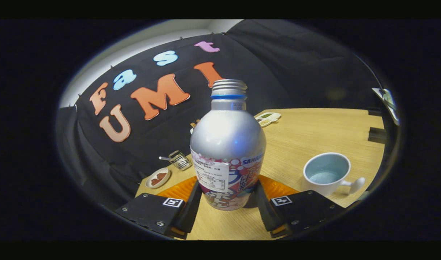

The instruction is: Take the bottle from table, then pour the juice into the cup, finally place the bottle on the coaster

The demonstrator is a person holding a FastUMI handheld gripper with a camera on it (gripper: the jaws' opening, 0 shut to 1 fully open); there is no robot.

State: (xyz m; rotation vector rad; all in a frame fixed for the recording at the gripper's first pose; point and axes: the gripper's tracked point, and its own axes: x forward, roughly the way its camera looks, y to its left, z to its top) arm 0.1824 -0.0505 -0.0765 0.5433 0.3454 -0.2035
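A silver bottle (228, 144), cap off, stands upright on the wooden worktop (314, 133) between the gripper (225, 196) fingers, which sit against its labelled lower body on both sides, apparently gripping it. An orange mat (278, 187), perhaps the coaster, lies just behind. For a clean lift, keep the bottle vertical, then carry it toward the pale cup (327, 173) nearby. Black cloth walls the booth.

I see a silver metal bottle (228, 144) with a blue ring under its threaded neck and a busy white, red and blue label round its lower half. Beside it, my view has a white mug with a pale blue inside (327, 174). Both sit on a light wood-grain table (314, 133), with an orange ribbed coaster (278, 187) behind the bottle.
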